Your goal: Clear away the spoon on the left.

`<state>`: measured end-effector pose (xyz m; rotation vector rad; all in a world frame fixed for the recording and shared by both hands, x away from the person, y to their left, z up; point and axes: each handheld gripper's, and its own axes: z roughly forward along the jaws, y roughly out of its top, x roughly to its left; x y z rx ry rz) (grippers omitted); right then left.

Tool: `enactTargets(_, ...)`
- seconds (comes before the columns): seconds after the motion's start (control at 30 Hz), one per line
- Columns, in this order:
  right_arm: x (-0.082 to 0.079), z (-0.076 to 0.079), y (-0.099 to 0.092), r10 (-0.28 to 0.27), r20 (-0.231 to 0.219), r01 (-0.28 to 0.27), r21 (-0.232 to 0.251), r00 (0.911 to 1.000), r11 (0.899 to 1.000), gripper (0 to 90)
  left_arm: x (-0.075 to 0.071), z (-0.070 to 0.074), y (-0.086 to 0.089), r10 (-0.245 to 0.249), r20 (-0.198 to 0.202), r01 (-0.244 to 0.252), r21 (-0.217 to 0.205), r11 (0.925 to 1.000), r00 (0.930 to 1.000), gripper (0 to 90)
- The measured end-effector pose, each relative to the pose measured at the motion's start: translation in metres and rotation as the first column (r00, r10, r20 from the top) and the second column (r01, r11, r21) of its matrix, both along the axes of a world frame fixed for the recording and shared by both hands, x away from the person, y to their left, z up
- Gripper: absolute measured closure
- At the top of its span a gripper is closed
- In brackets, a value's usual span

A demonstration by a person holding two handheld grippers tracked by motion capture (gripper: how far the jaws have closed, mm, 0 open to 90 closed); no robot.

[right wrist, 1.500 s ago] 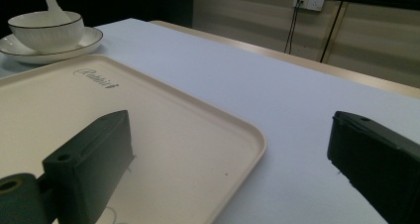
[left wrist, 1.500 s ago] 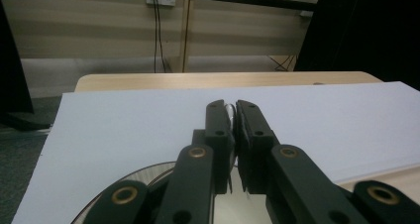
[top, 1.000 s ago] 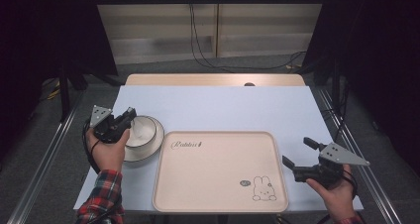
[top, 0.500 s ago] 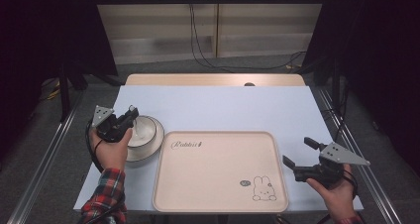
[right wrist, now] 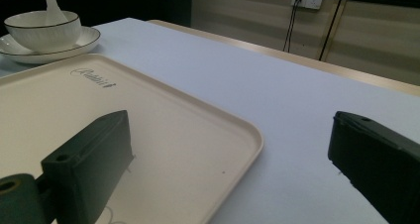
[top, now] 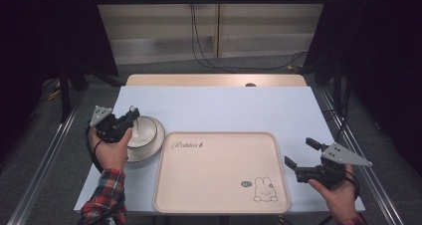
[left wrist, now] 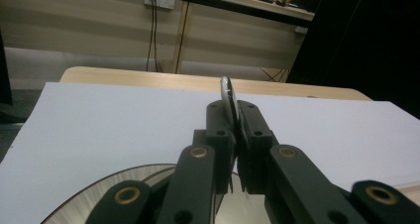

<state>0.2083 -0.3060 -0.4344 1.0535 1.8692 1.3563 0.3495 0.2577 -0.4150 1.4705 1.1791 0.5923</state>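
In the high view the left gripper (top: 130, 116) sits at the left of the frame, over the near rim of a white bowl (top: 144, 129) that stands on a plate (top: 149, 148). What it pinches is too small to read there. The left gripper view settles it: the two black jaws are pressed together on the thin white handle of a spoon (left wrist: 228, 97), which rises upright above them at the centre of the frame. The spoon's lower end is hidden behind the jaws, and the plate (left wrist: 99, 194) is cut off by the bottom edge. In the right gripper view the spoon (right wrist: 52, 6) leans out of the bowl (right wrist: 43, 30) at the upper left, its top cut off by the frame.

The right gripper (top: 299, 154) rests at the lower right of the high view, jaws spread wide with nothing between them, just beside the right edge of the cream tray (top: 219, 185) on the tabletop (top: 224, 108). The hand holding it is partly cut off at the bottom edge.

Against the earlier high views nothing has visibly shifted: both hands, the bowl and the tray sit where they were.
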Motion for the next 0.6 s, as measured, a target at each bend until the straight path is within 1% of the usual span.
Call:
enactTargets(0.13,0.000,0.000,0.000,-0.002,0.000,0.002,0.001,1.0000,1.000,2.7,-0.001,0.007,0.002,0.002,0.006,-0.002,-0.020,0.9998,1.0000,85.4)
enactTargets(0.23,0.000,0.000,0.000,-0.002,0.000,0.002,0.000,1.0000,1.000,2.6,-0.003,0.012,0.003,-0.008,0.005,0.008,-0.025,0.9997,1.0000,85.4)
enactTargets(0.27,0.000,0.000,0.000,-0.003,-0.001,0.003,0.001,1.0000,1.000,2.6,-0.003,0.013,0.003,-0.005,0.005,0.005,-0.027,0.9996,1.0000,85.4)
enactTargets(0.3,0.000,0.000,0.000,-0.003,-0.001,0.003,0.000,1.0000,1.000,2.6,-0.003,0.015,0.003,-0.013,0.002,0.013,-0.028,0.9995,0.9999,85.4)
enactTargets(0.33,0.000,0.000,0.000,-0.002,0.002,0.002,-0.001,1.0000,1.000,2.6,-0.004,0.017,0.003,-0.015,0.006,0.016,-0.031,0.9994,0.9999,85.5)
enactTargets(0.37,0.000,0.000,0.001,0.000,-0.001,0.000,0.000,1.0000,1.000,2.6,-0.004,0.018,0.003,-0.006,0.008,0.006,-0.033,0.9994,0.9999,85.4)
enactTargets(0.47,0.000,0.000,0.001,-0.002,0.000,0.002,-0.001,1.0000,1.000,2.6,-0.005,0.023,0.003,-0.018,0.014,0.019,-0.047,0.9987,0.9997,85.5)
enactTargets(0.5,0.000,0.000,0.001,0.000,-0.002,0.000,0.000,1.0000,1.000,2.6,-0.006,0.025,0.003,-0.026,0.016,0.027,-0.039,0.9989,0.9995,85.5)
enactTargets(0.57,0.000,0.000,0.001,0.000,-0.001,0.000,0.000,1.0000,1.000,2.6,-0.006,0.027,0.002,-0.028,0.020,0.029,-0.044,0.9986,0.9994,85.5)
enactTargets(0.6,0.000,0.000,0.001,-0.001,-0.002,0.001,0.000,1.0000,1.000,2.6,-0.006,0.029,0.000,-0.025,0.023,0.026,-0.057,0.9980,0.9994,85.4)
